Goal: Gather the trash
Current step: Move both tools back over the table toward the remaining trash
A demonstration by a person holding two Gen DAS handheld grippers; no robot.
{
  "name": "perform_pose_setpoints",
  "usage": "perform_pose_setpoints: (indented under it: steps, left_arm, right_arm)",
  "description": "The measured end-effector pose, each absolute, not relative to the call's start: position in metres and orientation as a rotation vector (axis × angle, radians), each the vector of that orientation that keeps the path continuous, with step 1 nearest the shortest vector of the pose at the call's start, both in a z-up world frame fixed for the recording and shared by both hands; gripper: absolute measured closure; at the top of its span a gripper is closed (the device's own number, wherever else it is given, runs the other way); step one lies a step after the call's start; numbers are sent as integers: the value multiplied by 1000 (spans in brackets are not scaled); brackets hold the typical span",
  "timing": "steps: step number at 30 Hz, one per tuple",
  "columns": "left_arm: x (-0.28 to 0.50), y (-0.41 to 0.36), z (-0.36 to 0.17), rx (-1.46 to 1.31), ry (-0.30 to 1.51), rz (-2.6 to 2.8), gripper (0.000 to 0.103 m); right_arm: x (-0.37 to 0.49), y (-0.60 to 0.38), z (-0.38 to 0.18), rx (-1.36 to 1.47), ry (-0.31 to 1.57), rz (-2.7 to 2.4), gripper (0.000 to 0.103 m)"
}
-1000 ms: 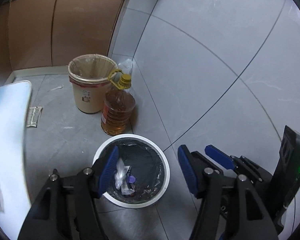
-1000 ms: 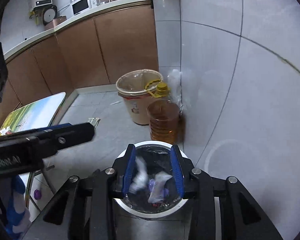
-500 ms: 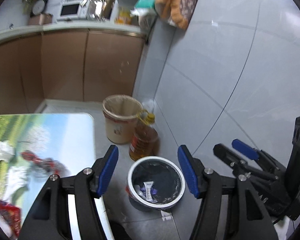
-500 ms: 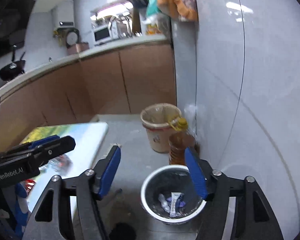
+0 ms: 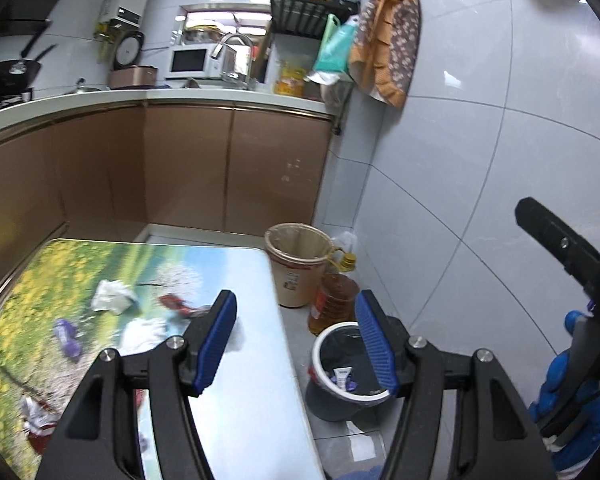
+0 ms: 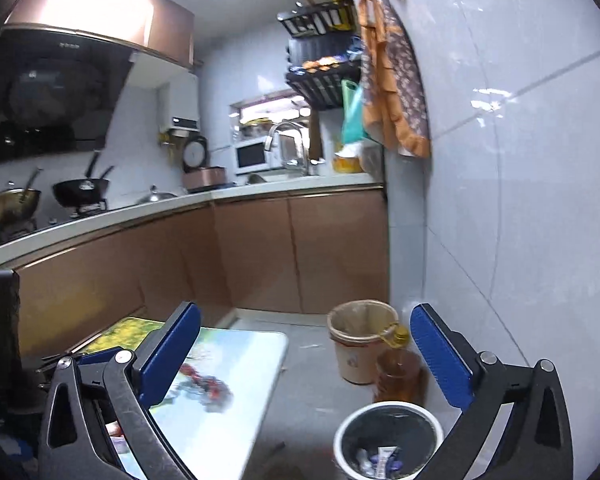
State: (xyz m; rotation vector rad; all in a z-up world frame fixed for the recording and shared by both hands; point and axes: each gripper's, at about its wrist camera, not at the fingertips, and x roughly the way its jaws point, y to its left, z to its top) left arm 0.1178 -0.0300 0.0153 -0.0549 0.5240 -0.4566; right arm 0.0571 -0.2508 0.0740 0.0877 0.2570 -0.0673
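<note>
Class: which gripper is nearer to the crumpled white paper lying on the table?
Left. The left gripper hangs over the table's edge, with the crumpled white paper just ahead to its left. The right gripper hangs beside the table, over the floor.

My jaws carried ribbed blue rubbery pads [image 5: 217, 339] on matt black plastic arms with bright metal screws. The tabletop [image 5: 236, 364] was glossy, printed with a landscape. Crumpled paper [image 5: 112, 297] lay on it. The wall tiles [image 5: 480, 152] shone smooth; the floor [image 6: 308, 396] looked dull grey. The bin [image 6: 388, 440] was white-rimmed plastic with a black film liner.
</note>
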Motion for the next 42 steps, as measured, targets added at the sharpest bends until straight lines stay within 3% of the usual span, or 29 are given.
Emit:
perform_pose_setpoints:
  steps: [6,29,42]
  left_arm:
    - [102,9,15,-85,522,-392,36]
    - [46,188,-40,-256,593,-90,36]
    - [28,223,-57,-230,574,5,36]
  right_arm:
    - [45,-225,85,65,248,-3,0]
    - [46,-180,54,103,330,151,0]
    - [57,-168,44,93,383,140,0]
